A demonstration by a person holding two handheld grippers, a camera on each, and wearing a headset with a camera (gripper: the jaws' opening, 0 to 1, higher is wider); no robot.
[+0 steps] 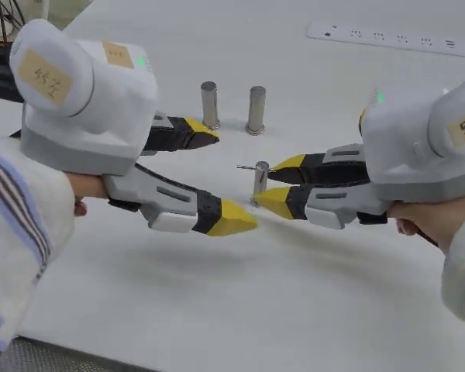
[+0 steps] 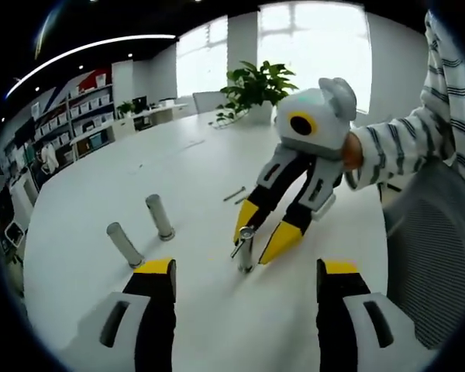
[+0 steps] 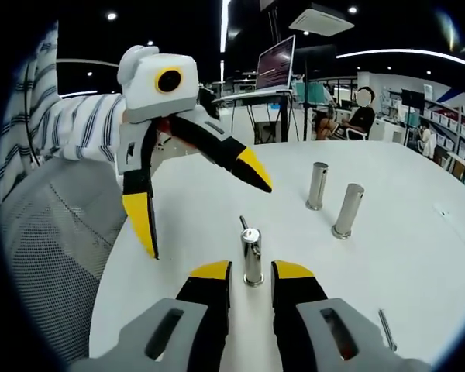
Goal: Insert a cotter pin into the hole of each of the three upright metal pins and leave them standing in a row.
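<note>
In the head view the near metal pin (image 1: 260, 186) stands upright on the surface (image 1: 217, 302), its cotter pin (image 1: 246, 167) jutting left from the top. The right gripper (image 1: 266, 183) is nearest, its jaws parted just either side of the pin, and the left gripper (image 1: 234, 179) is spread wide to the left. The left gripper view puts that pin straight ahead of its own open jaws, with the far metal pins (image 2: 160, 217) bare to the left. The right gripper view has the pin between its jaw tips, not visibly clamped, so closing would likely grip it across its vertical axis.
</note>
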